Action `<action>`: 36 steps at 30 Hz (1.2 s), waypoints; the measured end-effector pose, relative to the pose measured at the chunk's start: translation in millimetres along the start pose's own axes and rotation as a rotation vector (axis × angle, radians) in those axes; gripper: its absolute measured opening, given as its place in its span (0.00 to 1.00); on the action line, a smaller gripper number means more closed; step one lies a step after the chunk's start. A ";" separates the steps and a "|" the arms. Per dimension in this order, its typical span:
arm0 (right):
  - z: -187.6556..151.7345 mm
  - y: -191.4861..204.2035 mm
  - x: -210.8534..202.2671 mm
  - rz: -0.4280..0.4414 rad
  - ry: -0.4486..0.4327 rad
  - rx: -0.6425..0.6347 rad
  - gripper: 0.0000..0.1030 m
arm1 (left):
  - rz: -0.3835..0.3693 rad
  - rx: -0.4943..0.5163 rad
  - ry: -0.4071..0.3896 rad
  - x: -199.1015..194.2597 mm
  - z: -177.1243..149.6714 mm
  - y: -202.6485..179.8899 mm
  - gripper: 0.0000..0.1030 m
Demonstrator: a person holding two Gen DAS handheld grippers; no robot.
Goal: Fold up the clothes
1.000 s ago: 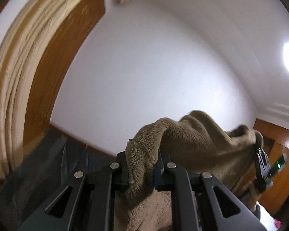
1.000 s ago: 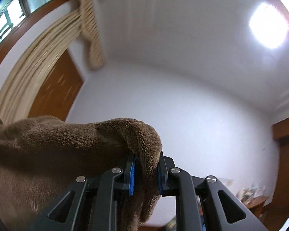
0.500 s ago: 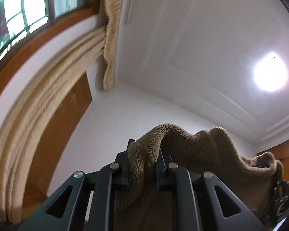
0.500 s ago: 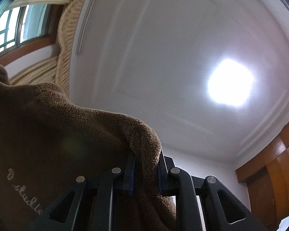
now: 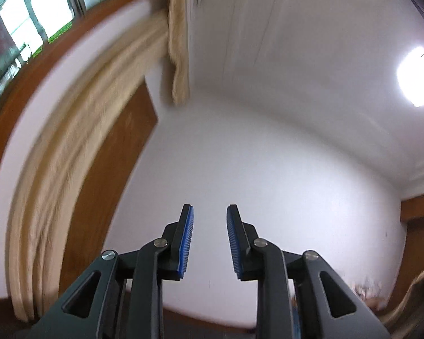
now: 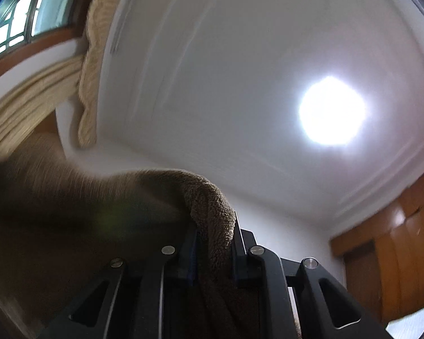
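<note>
In the left wrist view my left gripper [image 5: 209, 241] is open, its blue pads [image 5: 186, 243] bare and pointing up at the white wall. A strip of the brown fleece garment [image 5: 422, 288] shows at that view's right edge, apart from the fingers. In the right wrist view my right gripper [image 6: 213, 243] is shut on a fold of the brown fleece garment [image 6: 209, 209]. The cloth spreads blurred and dark across the lower left. Both cameras tilt toward the ceiling.
A beige curtain [image 5: 79, 130] hangs along a wood-framed window [image 5: 28, 25] at the left. A ceiling light [image 6: 332, 110] glares above. Wooden cabinets [image 6: 395, 260] stand at the right. Whatever surface lies below is out of view.
My left gripper has opened and let go of the fleece, which has dropped out of its fingers toward the right edge. The right gripper keeps its hold and tilts further upward.
</note>
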State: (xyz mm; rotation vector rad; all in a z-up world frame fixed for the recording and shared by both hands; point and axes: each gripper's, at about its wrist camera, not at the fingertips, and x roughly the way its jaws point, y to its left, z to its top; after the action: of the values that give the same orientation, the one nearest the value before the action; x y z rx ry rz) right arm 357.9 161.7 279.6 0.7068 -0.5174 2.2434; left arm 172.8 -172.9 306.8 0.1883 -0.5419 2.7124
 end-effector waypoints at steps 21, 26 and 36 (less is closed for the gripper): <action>-73.3 79.1 44.3 0.122 0.182 -0.066 0.18 | -0.683 -0.078 1.159 26.9 -343.2 -16.5 0.80; -72.6 80.5 45.1 0.119 0.183 -0.059 0.18 | -0.749 -0.268 1.272 31.9 -382.0 -22.0 0.81; -74.4 59.6 32.4 0.061 0.176 -0.062 0.18 | -0.553 -0.286 1.114 25.2 -332.6 -19.0 0.10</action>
State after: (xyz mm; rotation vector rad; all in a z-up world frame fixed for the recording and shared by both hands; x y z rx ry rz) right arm 270.2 179.4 233.4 0.4623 -0.5259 2.3090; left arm 137.5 -17.3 13.3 -1.0169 -0.4106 1.7717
